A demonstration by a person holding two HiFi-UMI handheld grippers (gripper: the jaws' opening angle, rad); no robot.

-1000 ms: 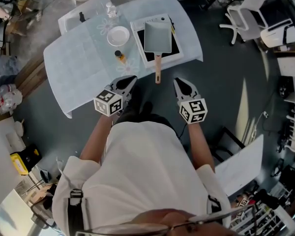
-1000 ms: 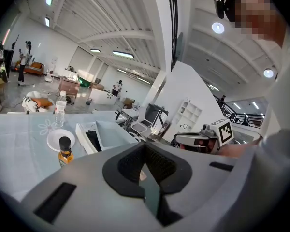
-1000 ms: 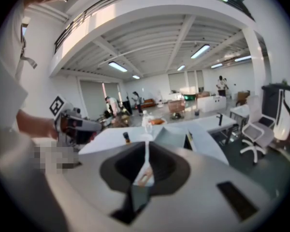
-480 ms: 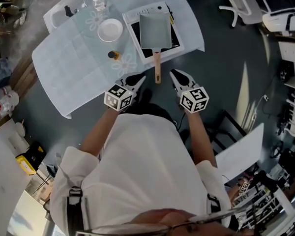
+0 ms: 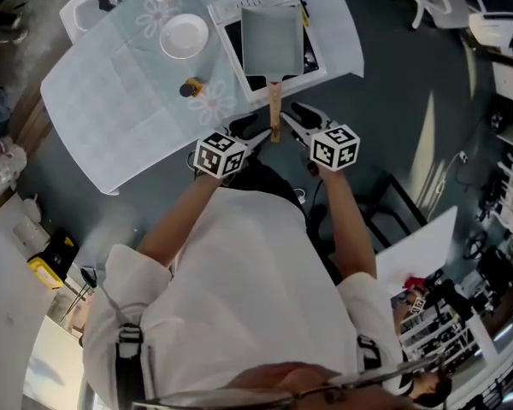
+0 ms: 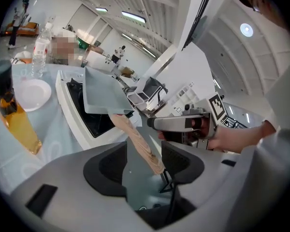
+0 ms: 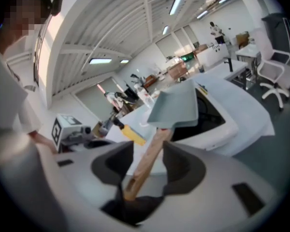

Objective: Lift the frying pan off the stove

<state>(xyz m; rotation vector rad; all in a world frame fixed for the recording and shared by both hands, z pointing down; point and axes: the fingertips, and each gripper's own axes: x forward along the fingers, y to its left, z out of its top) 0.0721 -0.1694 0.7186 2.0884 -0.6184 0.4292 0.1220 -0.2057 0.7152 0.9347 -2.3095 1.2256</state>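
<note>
- My left tongs [image 6: 144, 164] are opening; the jaws stand apart on either side of the pan's handle [image 6: 141, 144], not pressing it.
- My right tongs [image 7: 147, 168] are opening too, with the same handle between their jaws.
- The pan [image 5: 272, 39] sits on the stove [image 5: 225, 51], handle pointing near.
- A plate [image 5: 183, 36] lies left of the stove.
</note>
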